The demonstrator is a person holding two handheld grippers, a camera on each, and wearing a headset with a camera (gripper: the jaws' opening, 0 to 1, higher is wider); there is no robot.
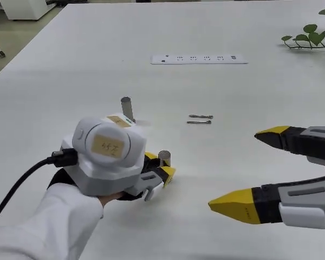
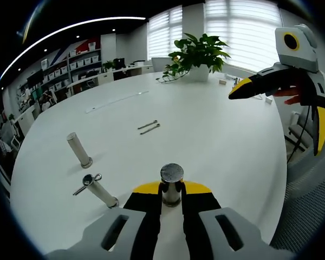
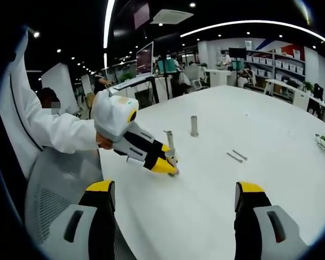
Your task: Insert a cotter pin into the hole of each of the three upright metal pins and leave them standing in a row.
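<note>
1. Metal pin [image 2: 171, 181] stands on the white table [image 1: 97, 65], clamped between the left gripper [image 2: 171, 188] jaws.
2. The left gripper view shows a second pin [image 2: 100, 190] carrying a cotter pin [image 2: 88, 181], with a bare third pin [image 2: 78, 150] beyond.
3. Two loose cotter pins [image 1: 200, 119] lie farther out.
4. Right gripper [image 1: 233, 169] hangs wide open, empty.

The worktop [image 1: 233, 86] is smooth, matt white. The clamped pin [image 2: 172, 181] is grey metal with a shiny top; the 2 loose cotter pins [image 1: 200, 119] are brighter metal. The left gripper [image 1: 161, 167] and right gripper [image 1: 234, 170] have smooth plastic shells.
</note>
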